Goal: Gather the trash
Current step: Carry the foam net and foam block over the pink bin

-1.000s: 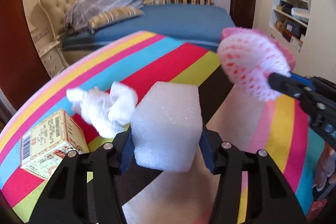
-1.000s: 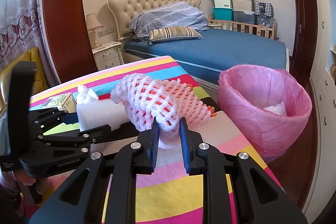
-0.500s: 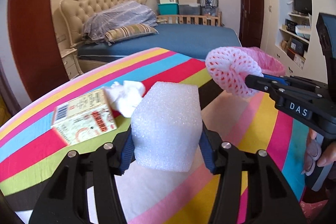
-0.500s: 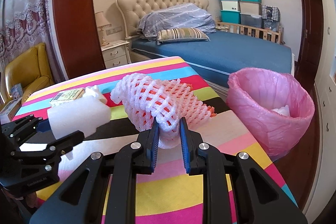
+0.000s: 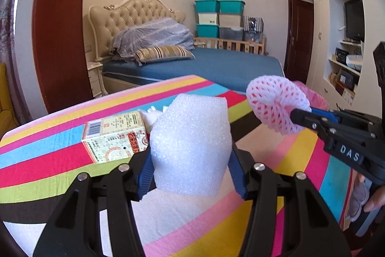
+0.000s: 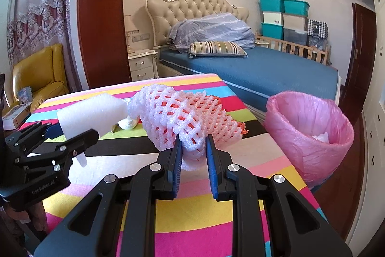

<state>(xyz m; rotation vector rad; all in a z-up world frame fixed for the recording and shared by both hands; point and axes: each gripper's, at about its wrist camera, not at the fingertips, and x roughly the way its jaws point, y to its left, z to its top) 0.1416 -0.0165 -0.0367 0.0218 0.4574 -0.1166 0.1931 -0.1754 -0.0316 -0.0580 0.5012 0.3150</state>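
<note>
My left gripper (image 5: 190, 175) is shut on a white foam block (image 5: 191, 146), held above the striped table (image 5: 276, 213); the same block (image 6: 92, 115) shows at the left of the right wrist view. My right gripper (image 6: 192, 155) is shut on a pink-and-white foam fruit net (image 6: 185, 117), which also appears at the right in the left wrist view (image 5: 276, 106). A bin with a pink bag (image 6: 310, 134) stands past the table's right edge with some white trash inside. A printed carton (image 5: 115, 136) and a crumpled white tissue (image 6: 128, 122) lie on the table.
A blue bed (image 6: 259, 71) and a nightstand (image 6: 143, 64) stand behind the table. A yellow armchair (image 6: 38, 76) is at the far left. Wall shelves (image 5: 346, 71) and a dark door (image 5: 299, 40) are on the right. A person's hand (image 5: 375, 201) holds the right gripper.
Both grippers have risen with their loads still held. In the left wrist view the carton and tissue have slid rightward behind the foam block, and the fruit net sits lower and nearer.
</note>
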